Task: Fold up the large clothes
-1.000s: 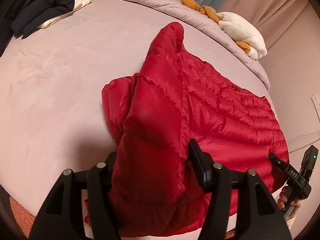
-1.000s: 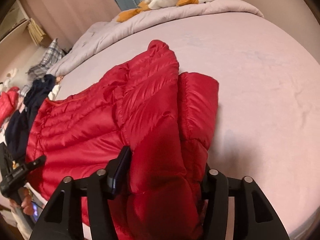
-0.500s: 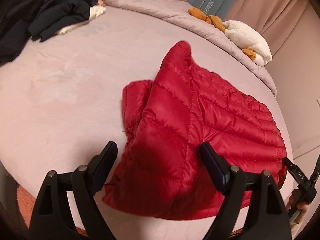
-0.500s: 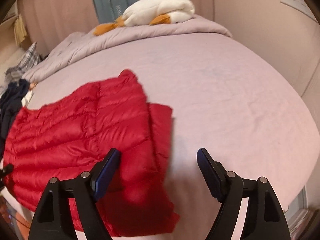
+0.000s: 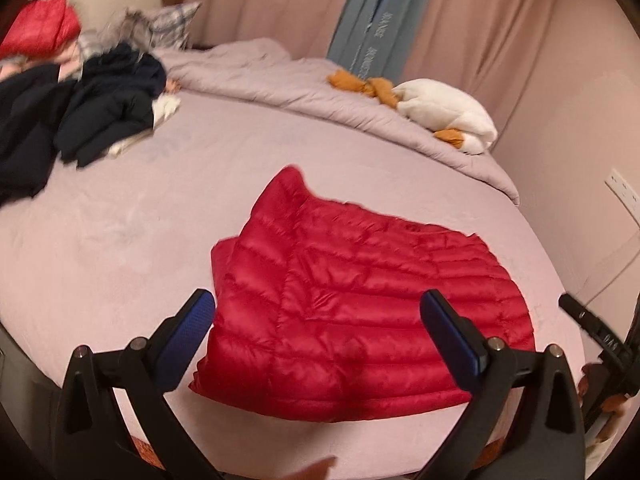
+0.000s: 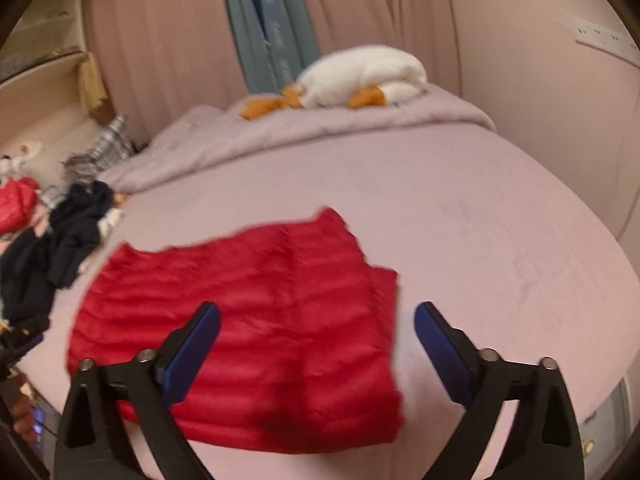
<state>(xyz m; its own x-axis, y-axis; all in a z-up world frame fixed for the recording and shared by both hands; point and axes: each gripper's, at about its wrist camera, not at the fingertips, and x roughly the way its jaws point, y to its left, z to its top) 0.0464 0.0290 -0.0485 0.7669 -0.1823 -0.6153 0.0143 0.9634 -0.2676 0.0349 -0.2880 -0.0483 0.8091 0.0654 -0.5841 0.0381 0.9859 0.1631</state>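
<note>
A red quilted down jacket (image 5: 360,312) lies folded flat on the pink bed sheet (image 5: 120,240), sleeves tucked in. It also shows in the right wrist view as the same red jacket (image 6: 248,320). My left gripper (image 5: 316,312) hovers above its near edge, jaws opening wide, nothing pressed between the blue pads. My right gripper (image 6: 316,320) hangs over the jacket's right edge, its jaws opening too and gripping nothing. The other gripper's black tip (image 5: 584,320) peeks in at the right of the left wrist view.
Dark navy clothes (image 5: 80,120) lie heaped at the bed's far left, with a red garment (image 5: 36,32) behind. A rumpled grey duvet (image 5: 280,80) and a white-and-orange plush goose (image 5: 444,116) sit at the head. A wall (image 5: 580,160) runs close on the right.
Both grippers let go of the red jacket and opened wide. They rose and drew back, and the jacket's near edge dropped flat onto the bed.
</note>
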